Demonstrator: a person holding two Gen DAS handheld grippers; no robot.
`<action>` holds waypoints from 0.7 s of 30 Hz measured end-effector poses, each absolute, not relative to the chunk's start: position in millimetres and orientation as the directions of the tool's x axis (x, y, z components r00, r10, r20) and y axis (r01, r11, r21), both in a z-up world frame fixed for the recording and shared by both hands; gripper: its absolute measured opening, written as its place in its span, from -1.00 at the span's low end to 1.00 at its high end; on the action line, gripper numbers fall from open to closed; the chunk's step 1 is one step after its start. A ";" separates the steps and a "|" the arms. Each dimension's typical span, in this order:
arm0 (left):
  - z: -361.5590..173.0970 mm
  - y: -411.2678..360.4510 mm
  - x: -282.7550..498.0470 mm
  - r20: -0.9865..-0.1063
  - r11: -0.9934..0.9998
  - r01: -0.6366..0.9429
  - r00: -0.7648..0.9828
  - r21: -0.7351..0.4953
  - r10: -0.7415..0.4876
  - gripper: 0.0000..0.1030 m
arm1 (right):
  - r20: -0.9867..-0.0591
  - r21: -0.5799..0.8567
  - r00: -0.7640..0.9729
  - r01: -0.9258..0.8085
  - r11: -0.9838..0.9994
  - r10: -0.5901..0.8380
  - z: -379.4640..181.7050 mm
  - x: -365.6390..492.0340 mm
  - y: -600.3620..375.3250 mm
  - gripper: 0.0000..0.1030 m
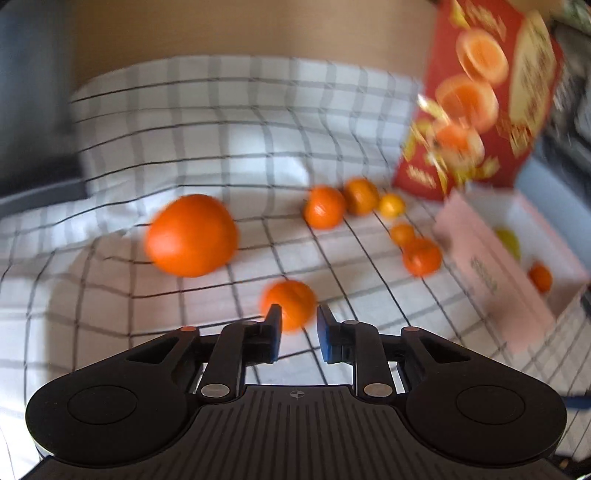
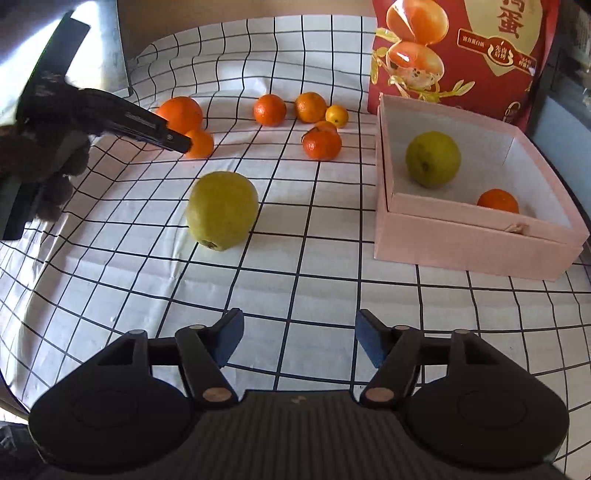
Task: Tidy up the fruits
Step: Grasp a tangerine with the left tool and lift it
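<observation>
Small orange (image 1: 290, 308) between left gripper (image 1: 299, 319) pads, gripped.

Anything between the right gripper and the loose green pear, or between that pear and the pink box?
Nothing visible. Bare checked cloth lies between the right gripper and green pear, and between it and the pink box.

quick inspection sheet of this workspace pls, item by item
surface: checked cloth, wrinkled at the far end
job's things: pink box holds a boxed pear and a boxed mandarin; loose pear and seven loose citrus on the cloth
clutter: red printed package standing behind the box
grippers: left tool shut on a small mandarin; right tool open, empty
cables: nothing seen
surroundings: tan wall beyond
</observation>
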State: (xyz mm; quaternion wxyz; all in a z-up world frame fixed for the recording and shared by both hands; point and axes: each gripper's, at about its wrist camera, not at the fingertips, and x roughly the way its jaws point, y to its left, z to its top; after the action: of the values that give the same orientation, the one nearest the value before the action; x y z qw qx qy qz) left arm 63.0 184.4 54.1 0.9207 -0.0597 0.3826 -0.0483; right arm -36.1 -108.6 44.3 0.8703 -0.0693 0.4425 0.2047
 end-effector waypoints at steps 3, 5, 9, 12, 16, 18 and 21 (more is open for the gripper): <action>57.1 190.9 57.5 -0.673 0.984 -0.005 0.730 -0.178 -0.118 -0.50 | -0.803 0.081 0.512 -0.413 0.907 0.305 42.8 -35.5 -111.2 0.40; 56.6 187.6 61.6 -0.674 0.982 0.009 0.726 -0.187 -0.135 -0.49 | -0.811 0.096 0.496 -0.411 0.907 0.310 39.9 -34.3 -112.1 0.40; 50.6 159.6 71.0 -0.709 0.994 0.090 0.697 -0.055 -0.102 -0.43 | -0.824 0.113 0.470 -0.411 0.905 0.316 34.1 -33.3 -112.6 0.40; 41.8 146.7 72.2 -0.718 0.995 0.084 0.696 0.045 -0.026 -0.31 | -0.824 0.116 0.470 -0.408 0.905 0.318 32.4 -34.7 -113.8 0.40; 38.9 141.4 81.5 -0.724 0.996 0.085 0.689 0.025 -0.041 -0.23 | -0.820 0.135 0.466 -0.403 0.905 0.331 29.2 -35.4 -113.2 0.50; 36.1 137.0 90.7 -0.740 0.995 0.104 0.670 0.009 -0.063 -0.14 | -0.817 0.140 0.466 -0.410 0.901 0.339 28.8 -36.0 -110.9 0.55; 29.1 129.7 105.0 -0.771 0.993 0.116 0.631 -0.012 -0.082 -0.04 | -0.814 0.145 0.463 -0.422 0.895 0.350 28.7 -38.8 -108.4 0.55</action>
State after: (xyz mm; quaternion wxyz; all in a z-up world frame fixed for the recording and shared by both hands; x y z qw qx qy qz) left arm 105.0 129.7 29.1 0.9029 0.0194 0.4259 -0.0549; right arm -38.8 -108.4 28.7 0.8546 -0.0385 0.4662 0.2256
